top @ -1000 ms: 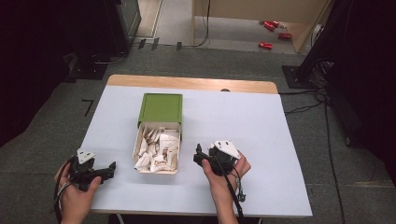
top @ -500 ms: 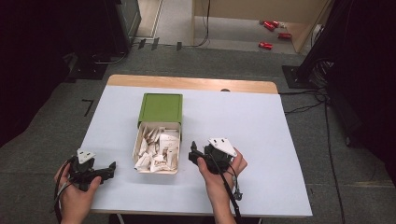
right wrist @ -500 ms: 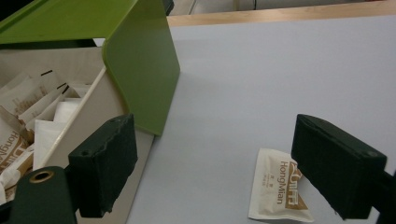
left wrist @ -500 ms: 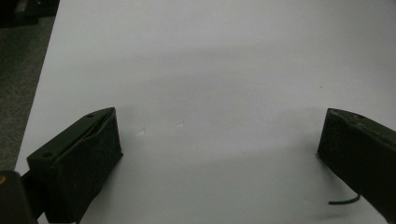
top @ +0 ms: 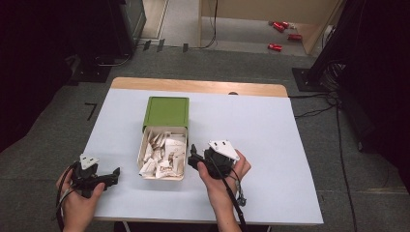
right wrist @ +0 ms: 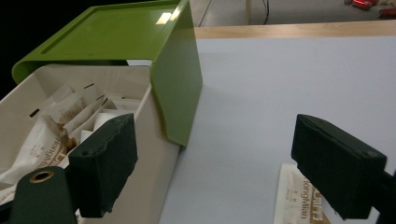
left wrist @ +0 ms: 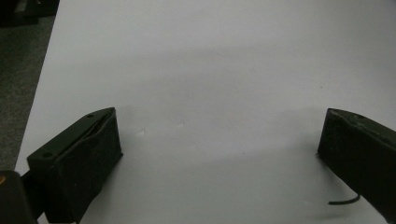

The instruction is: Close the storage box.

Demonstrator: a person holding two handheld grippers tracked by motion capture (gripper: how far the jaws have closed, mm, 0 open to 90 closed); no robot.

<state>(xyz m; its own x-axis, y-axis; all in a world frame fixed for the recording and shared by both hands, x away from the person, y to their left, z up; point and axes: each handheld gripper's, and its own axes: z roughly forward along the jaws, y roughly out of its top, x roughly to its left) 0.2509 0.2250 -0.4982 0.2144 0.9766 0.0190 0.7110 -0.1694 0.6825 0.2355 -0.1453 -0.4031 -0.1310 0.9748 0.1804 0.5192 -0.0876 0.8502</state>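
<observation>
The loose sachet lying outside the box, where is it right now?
In the right gripper view, the loose sachet lies flat on the white table, right of the white box and partly behind the right hand-held gripper, whose jaws are open.

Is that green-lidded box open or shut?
Open. The box's green lid is slid back, leaving the white tray uncovered with paper sachets showing inside.

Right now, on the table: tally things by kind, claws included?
Claws: 2, left claw and right claw, both open.
Green-lidded box: 1.
Loose paper sachet on the table by the right claw: 1.
Sachets in the box: too jumbled to count.
Total: 4.
</observation>
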